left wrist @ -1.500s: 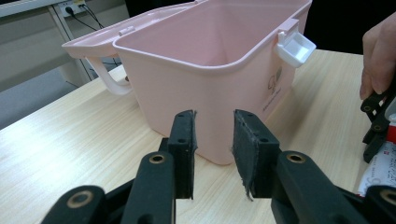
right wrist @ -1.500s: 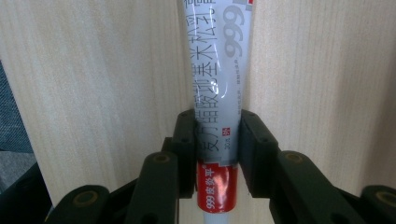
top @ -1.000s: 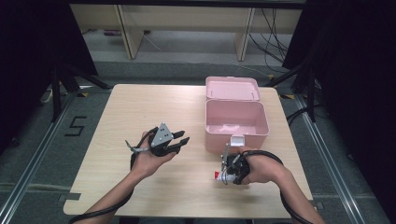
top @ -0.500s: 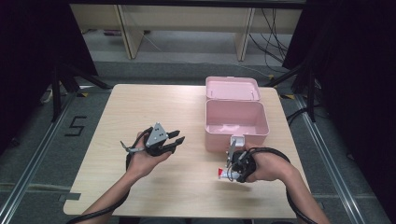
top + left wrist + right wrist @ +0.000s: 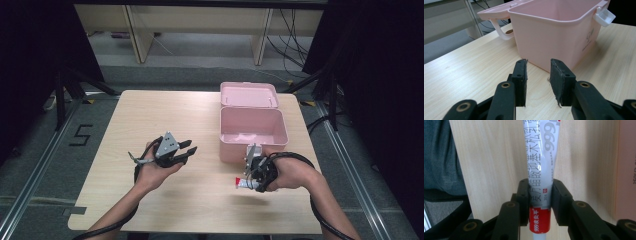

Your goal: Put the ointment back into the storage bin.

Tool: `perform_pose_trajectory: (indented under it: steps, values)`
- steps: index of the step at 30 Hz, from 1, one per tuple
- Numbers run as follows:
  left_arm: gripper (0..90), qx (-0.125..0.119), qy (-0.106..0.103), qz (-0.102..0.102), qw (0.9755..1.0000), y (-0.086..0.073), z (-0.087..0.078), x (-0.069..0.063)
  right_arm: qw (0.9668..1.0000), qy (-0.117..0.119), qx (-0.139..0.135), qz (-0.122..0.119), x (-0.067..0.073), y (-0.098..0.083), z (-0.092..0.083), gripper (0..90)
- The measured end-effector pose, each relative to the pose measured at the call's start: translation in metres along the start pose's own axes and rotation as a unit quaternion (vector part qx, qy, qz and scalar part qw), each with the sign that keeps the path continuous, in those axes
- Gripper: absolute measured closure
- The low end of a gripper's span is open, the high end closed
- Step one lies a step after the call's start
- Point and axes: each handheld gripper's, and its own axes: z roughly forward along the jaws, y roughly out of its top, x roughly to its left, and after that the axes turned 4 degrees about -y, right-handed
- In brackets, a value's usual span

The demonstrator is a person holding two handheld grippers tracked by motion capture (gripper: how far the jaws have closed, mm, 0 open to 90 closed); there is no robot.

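Observation:
A white ointment tube [image 5: 541, 157] with a red band and printed lettering sits between the jaws of my right gripper [image 5: 539, 197], whose pads press on its sides. In the high view that right gripper [image 5: 252, 182] hovers just in front of the open pink box [image 5: 253, 148], and the tube [image 5: 242, 183] sticks out to the left, low over the table. My left gripper [image 5: 189, 147] is held left of the box with its jaws pointing at it. Its jaws [image 5: 538, 75] stand open with nothing between them, facing the box's near wall [image 5: 554, 37].
The box's lid [image 5: 248, 94] lies folded back behind it, and a white latch [image 5: 604, 16] juts from its front. The pale wooden table [image 5: 150, 115] ends just behind the right hand, and the box wall [image 5: 627, 165] stands close beside the tube.
My right hand has risen slightly with the tube in its jaws. The left hand has stayed where it was, jaws unchanged.

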Motion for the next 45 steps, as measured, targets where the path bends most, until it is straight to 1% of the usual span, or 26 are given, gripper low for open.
perform_pose_trajectory:
  steps: [2, 4, 5, 6, 7, 8, 9, 12, 16, 17, 20, 21, 24, 26, 28, 31, 32, 34, 35, 36, 37, 38, 40, 41, 44, 45]
  values:
    - [65.6, -0.001, 0.001, -0.001, 1.0, 0.0, -0.002, 0.001, 0.9999, -0.001, 0.005, 0.009, 0.0, 0.0, -0.002, 71.5]
    - [65.6, -0.002, 0.001, 0.0, 1.0, 0.0, -0.004, 0.001, 0.9999, -0.004, 0.01, 0.009, -0.001, 0.0, -0.004, 71.5]
    - [65.6, -0.006, 0.0, -0.002, 1.0, -0.001, -0.005, 0.001, 0.9999, 0.0, 0.006, 0.014, -0.001, 0.001, -0.005, 71.5]
    - [65.5, -0.005, 0.002, -0.002, 1.0, -0.001, -0.007, 0.001, 1.0, 0.0, 0.001, 0.009, -0.002, 0.001, -0.005, 71.5]
    - [65.5, -0.005, 0.002, -0.002, 1.0, -0.001, -0.007, 0.001, 0.9999, -0.003, 0.009, 0.006, -0.003, 0.002, -0.007, 71.5]
    - [65.5, -0.006, 0.003, -0.004, 1.0, -0.002, -0.008, 0.001, 0.9999, -0.005, 0.003, -0.014, -0.006, 0.002, -0.007, 71.5]
    - [65.5, -0.005, 0.004, -0.004, 1.0, -0.003, -0.008, 0.002, 0.9999, -0.002, 0.011, 0.013, -0.003, 0.003, -0.01, 71.5]
    - [65.2, -0.004, 0.006, -0.007, 0.9999, -0.005, -0.009, 0.003, 0.9999, -0.006, 0.009, 0.013, -0.003, 0.004, -0.014, 71.5]
    - [64.5, -0.001, 0.006, -0.01, 0.9999, -0.008, -0.008, 0.003, 0.9999, -0.006, 0.006, -0.007, -0.008, 0.004, -0.018, 71.5]
    - [64.4, -0.001, 0.007, -0.01, 0.9999, -0.008, -0.008, 0.003, 1.0, -0.002, 0.004, 0.001, -0.008, 0.004, -0.018, 71.5]
    - [64.3, 0.0, 0.006, -0.009, 0.9999, -0.009, -0.008, 0.003, 0.9999, -0.008, 0.005, 0.007, -0.009, 0.002, -0.02, 71.5]
    - [64.3, 0.001, 0.006, -0.008, 0.9999, -0.009, -0.008, 0.003, 1.0, -0.004, 0.002, 0.003, -0.01, 0.002, -0.02, 71.5]
    - [64.2, 0.0, 0.007, -0.01, 0.9999, -0.01, -0.008, 0.002, 0.9999, -0.009, 0.005, 0.004, -0.012, 0.0, -0.023, 71.5]
    - [64.2, 0.001, 0.008, -0.012, 0.9999, -0.01, -0.008, 0.002, 1.0, -0.009, -0.001, -0.003, -0.013, 0.0, -0.023, 71.5]
    - [64.1, -0.003, 0.004, -0.013, 0.9999, -0.012, -0.007, 0.002, 0.9999, -0.005, 0.005, 0.012, -0.013, 0.0, -0.025, 71.5]
    - [64.1, 0.001, 0.006, -0.012, 0.9999, -0.012, -0.008, 0.002, 0.9999, -0.014, 0.003, -0.004, -0.017, -0.001, -0.026, 71.5]
    - [64.1, 0.001, 0.007, -0.012, 0.9999, -0.012, -0.008, 0.002, 0.9999, -0.013, 0.002, -0.005, -0.017, -0.001, -0.027, 71.5]
    - [64.1, 0.001, 0.007, -0.013, 0.9999, -0.013, -0.008, 0.002, 0.9999, -0.014, 0.008, 0.004, -0.016, 0.0, -0.03, 71.5]
    - [64.0, 0.001, 0.008, -0.013, 0.9999, -0.013, -0.008, 0.002, 0.9998, -0.015, 0.003, -0.009, -0.018, 0.001, -0.03, 71.5]
    - [64.0, -0.003, 0.005, -0.013, 0.9999, -0.013, -0.008, 0.003, 0.9999, -0.012, 0.008, 0.004, -0.018, 0.001, -0.032, 71.5]
    - [64.0, -0.003, 0.006, -0.012, 0.9999, -0.013, -0.008, 0.003, 0.9999, -0.013, 0.006, -0.004, -0.019, 0.001, -0.032, 71.5]
    - [63.9, -0.003, 0.006, -0.013, 0.9999, -0.013, -0.008, 0.003, 0.9999, -0.015, 0.006, 0.004, -0.018, 0.001, -0.034, 71.5]
    - [63.9, -0.003, 0.006, -0.013, 0.9999, -0.013, -0.008, 0.003, 0.9999, -0.014, 0.003, -0.001, -0.019, 0.003, -0.035, 71.5]
    - [63.8, -0.003, 0.006, -0.013, 0.9999, -0.013, -0.008, 0.003, 0.9998, -0.017, 0.006, 0.006, -0.019, 0.003, -0.037, 71.5]
    - [63.8, 0.001, 0.009, -0.015, 0.9999, -0.014, -0.009, 0.003, 0.9998, -0.016, 0.005, -0.011, -0.023, 0.004, -0.039, 71.5]
    - [63.8, 0.001, 0.009, -0.016, 0.9998, -0.014, -0.009, 0.003, 0.9998, -0.017, 0.006, -0.009, -0.023, 0.004, -0.039, 71.5]
